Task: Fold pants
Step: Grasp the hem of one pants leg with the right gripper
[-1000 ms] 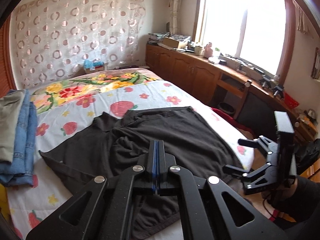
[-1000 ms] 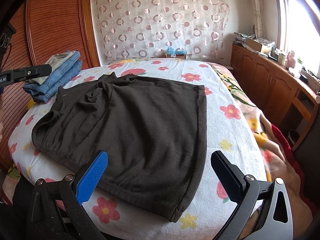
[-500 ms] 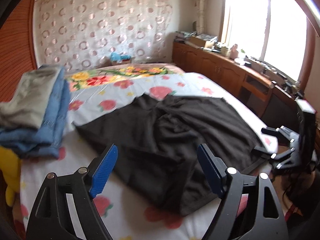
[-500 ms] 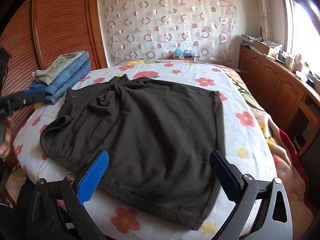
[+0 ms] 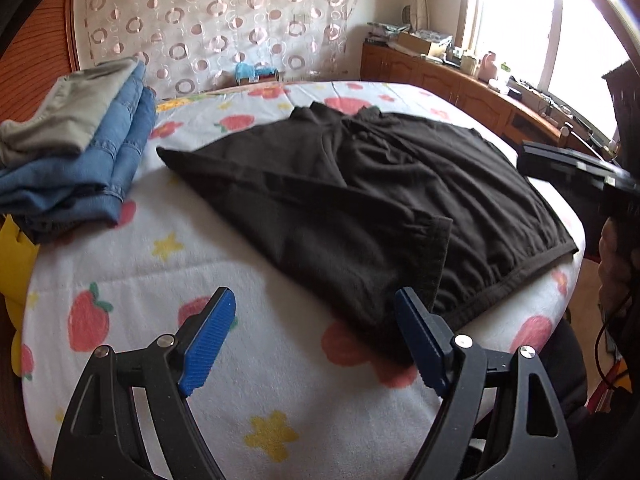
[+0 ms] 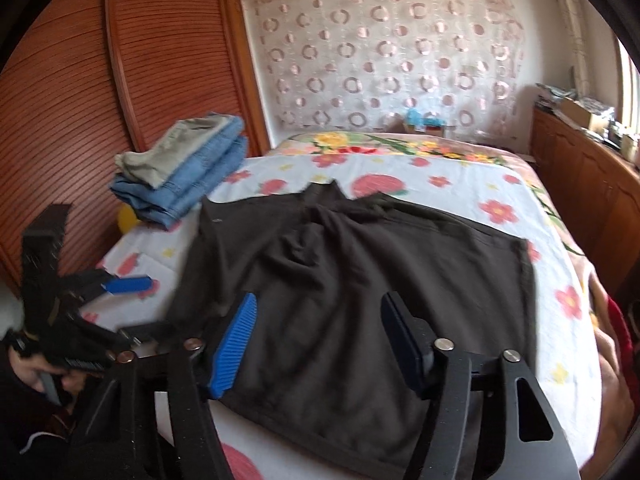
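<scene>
Dark brown pants (image 5: 360,200) lie spread and wrinkled on the flower-print bed sheet (image 5: 160,280). My left gripper (image 5: 316,304) is open just above the sheet, with the pants' near corner against its right finger and nothing gripped. In the right wrist view the pants (image 6: 380,280) fill the middle. My right gripper (image 6: 320,300) hovers over their near hem with its jaws closing; the cloth lies under the pads, not pinched. The left gripper (image 6: 134,306) shows at the pants' left edge. The right gripper (image 5: 576,168) shows at the far right of the left wrist view.
A stack of folded blue jeans (image 5: 92,176) with a grey-green garment on top sits at the bed's left side by the slatted wooden door (image 6: 100,100). Wooden cabinets (image 5: 460,84) run under the window. The bed's near edge curves below both grippers.
The left gripper went from shut to open and sank toward the pants' near corner. The right gripper's jaws narrowed as it moved in over the pants' hem.
</scene>
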The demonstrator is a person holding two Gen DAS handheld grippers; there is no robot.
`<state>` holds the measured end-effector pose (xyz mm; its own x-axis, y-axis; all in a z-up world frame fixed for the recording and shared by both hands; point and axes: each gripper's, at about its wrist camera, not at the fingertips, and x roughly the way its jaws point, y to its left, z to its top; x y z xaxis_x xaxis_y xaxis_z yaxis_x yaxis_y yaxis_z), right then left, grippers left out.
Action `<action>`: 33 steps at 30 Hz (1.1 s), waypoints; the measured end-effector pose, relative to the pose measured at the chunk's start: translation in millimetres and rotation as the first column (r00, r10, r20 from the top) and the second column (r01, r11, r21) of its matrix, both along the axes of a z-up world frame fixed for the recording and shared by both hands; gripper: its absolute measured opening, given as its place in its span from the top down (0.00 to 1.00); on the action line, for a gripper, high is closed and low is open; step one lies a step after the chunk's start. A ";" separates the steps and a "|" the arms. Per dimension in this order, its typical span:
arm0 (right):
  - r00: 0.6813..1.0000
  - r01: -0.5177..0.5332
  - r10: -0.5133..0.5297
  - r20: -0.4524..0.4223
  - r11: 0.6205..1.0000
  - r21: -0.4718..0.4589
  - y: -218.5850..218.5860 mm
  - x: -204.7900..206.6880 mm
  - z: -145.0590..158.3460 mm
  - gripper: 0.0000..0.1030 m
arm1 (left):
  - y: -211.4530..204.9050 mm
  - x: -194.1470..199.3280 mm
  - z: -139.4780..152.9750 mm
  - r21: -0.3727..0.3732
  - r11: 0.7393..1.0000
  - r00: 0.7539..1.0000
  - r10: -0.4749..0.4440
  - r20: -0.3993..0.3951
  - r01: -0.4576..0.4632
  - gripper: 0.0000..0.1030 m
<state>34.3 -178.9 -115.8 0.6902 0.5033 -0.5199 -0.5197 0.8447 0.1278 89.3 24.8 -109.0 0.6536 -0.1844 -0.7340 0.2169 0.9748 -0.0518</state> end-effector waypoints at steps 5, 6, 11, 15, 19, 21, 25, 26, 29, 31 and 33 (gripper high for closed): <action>0.998 -0.057 0.057 -0.034 0.998 0.003 10.9 8.8 -6.3 0.47 | 9.4 -3.8 -2.4 -0.036 0.999 1.000 0.024 0.002 -0.024 0.20; 0.996 -0.071 0.071 -0.048 0.997 0.008 11.6 11.8 -8.2 0.51 | 11.3 -4.9 -2.0 -0.040 0.999 1.000 0.030 0.004 -0.030 0.20; 0.984 -0.135 0.137 -0.110 0.991 0.025 18.0 19.0 -16.5 0.60 | 25.4 -13.1 4.7 -0.060 0.996 0.998 0.064 0.027 -0.063 0.20; 0.973 -0.172 0.173 -0.151 0.985 0.020 18.7 28.1 -21.6 0.61 | 36.8 -18.1 10.3 -0.074 0.993 0.995 0.093 0.044 -0.089 0.20; 0.966 -0.183 0.180 -0.188 0.983 0.005 16.6 35.0 -29.2 0.67 | 43.5 -20.2 13.8 -0.079 0.991 0.992 0.113 0.057 -0.108 0.20; 0.965 -0.176 0.171 -0.200 0.984 -0.009 19.7 39.7 -29.6 0.74 | 44.1 -20.2 14.4 -0.082 0.991 0.992 0.115 0.061 -0.110 0.20; 0.957 -0.201 0.200 -0.211 0.979 0.018 15.2 44.5 -26.0 0.91 | 41.2 -18.0 12.9 -0.080 0.991 0.992 0.110 0.060 -0.106 0.20; 0.954 -0.212 0.213 -0.209 0.977 0.025 14.9 44.9 -24.5 0.94 | 40.2 -17.0 12.9 -0.080 0.991 0.992 0.110 0.059 -0.105 0.20; 0.967 -0.211 0.211 -0.144 0.977 0.012 17.4 36.9 -14.1 0.95 | 38.1 -16.2 12.9 -0.082 0.991 0.992 0.109 0.060 -0.104 0.20; 0.975 -0.199 0.199 -0.095 0.980 0.007 12.9 23.6 -5.6 0.96 | 36.5 -15.5 14.3 -0.083 0.991 0.992 0.106 0.064 -0.100 0.20; 0.981 -0.184 0.184 -0.054 0.983 -0.004 4.1 18.0 5.2 0.96 | 33.7 -14.1 17.0 -0.082 0.992 0.993 0.101 0.069 -0.095 0.20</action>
